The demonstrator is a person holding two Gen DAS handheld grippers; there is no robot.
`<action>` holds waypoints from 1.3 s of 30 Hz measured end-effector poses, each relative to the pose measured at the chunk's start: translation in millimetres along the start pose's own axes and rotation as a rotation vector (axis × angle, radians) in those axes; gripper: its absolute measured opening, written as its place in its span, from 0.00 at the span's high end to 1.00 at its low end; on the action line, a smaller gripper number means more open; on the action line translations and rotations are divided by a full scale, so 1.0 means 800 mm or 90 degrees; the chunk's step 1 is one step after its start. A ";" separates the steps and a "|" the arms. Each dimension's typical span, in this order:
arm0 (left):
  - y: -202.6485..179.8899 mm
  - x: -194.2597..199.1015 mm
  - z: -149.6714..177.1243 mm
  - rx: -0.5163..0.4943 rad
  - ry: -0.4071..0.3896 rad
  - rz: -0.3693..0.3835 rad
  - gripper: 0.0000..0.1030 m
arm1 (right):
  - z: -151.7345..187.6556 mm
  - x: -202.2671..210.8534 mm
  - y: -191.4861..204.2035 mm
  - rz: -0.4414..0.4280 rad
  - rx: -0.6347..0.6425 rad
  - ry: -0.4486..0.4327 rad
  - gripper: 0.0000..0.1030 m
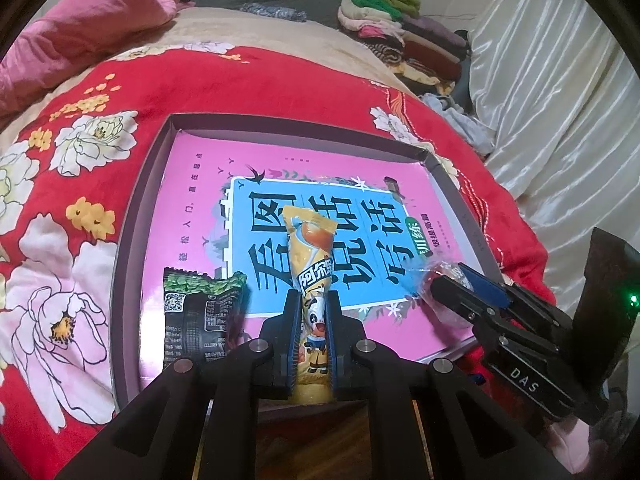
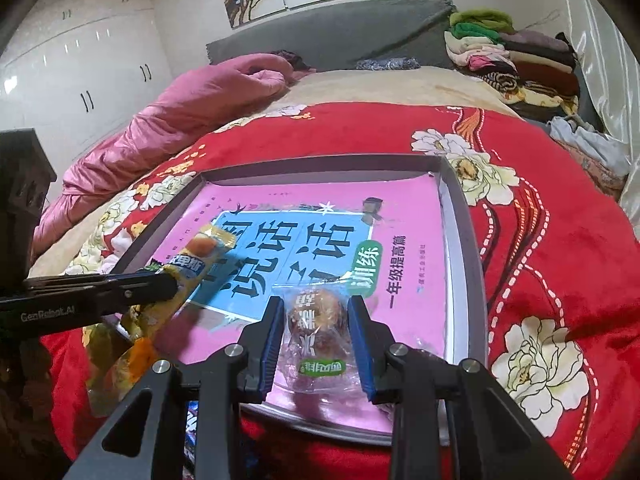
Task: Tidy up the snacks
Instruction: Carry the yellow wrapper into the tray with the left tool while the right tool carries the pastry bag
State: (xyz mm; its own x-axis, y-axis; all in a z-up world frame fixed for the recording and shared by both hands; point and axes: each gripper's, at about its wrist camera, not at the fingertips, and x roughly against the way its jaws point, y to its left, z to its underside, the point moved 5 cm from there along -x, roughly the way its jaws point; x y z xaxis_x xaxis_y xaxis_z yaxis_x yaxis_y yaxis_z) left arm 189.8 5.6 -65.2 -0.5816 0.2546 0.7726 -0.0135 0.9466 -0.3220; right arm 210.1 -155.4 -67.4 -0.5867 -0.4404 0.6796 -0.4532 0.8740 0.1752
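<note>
My left gripper (image 1: 313,300) is shut on a long yellow-orange snack stick (image 1: 308,240), which it holds over a pink book (image 1: 192,208) lying in a shallow grey box (image 1: 132,216). A green-and-black snack packet (image 1: 204,316) lies on the book at the box's near left. My right gripper (image 2: 316,306) is shut on a round brown snack in a clear wrapper (image 2: 316,324), just above the book's (image 2: 400,272) near edge. The left wrist view shows the right gripper (image 1: 452,288) at the box's near right corner. The right wrist view shows the left gripper (image 2: 168,284) with the yellow stick (image 2: 200,256).
The box (image 2: 460,208) sits on a red floral blanket (image 1: 240,88) covering a bed. A pink quilt (image 2: 180,120) lies at the far left. Folded clothes (image 2: 516,56) are stacked at the far right, with a white curtain (image 1: 560,100) beside them.
</note>
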 end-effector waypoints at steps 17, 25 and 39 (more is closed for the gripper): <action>0.007 0.004 0.000 0.002 -0.006 -0.008 0.89 | -0.001 0.003 -0.012 0.018 -0.023 -0.006 0.67; 0.011 0.007 -0.002 0.005 -0.011 -0.011 0.89 | -0.001 0.005 -0.013 0.007 -0.034 -0.003 0.67; 0.013 0.015 -0.002 0.011 -0.014 -0.007 0.88 | -0.005 0.011 -0.017 0.002 -0.051 -0.011 0.63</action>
State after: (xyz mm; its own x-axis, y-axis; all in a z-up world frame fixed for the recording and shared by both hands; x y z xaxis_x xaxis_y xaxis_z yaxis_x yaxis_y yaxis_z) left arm 184.3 19.1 -58.4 -0.5992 0.2390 0.7641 -0.0348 0.9457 -0.3231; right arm 213.4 -170.4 -60.9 -0.6004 -0.4402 0.6676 -0.3960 0.8890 0.2299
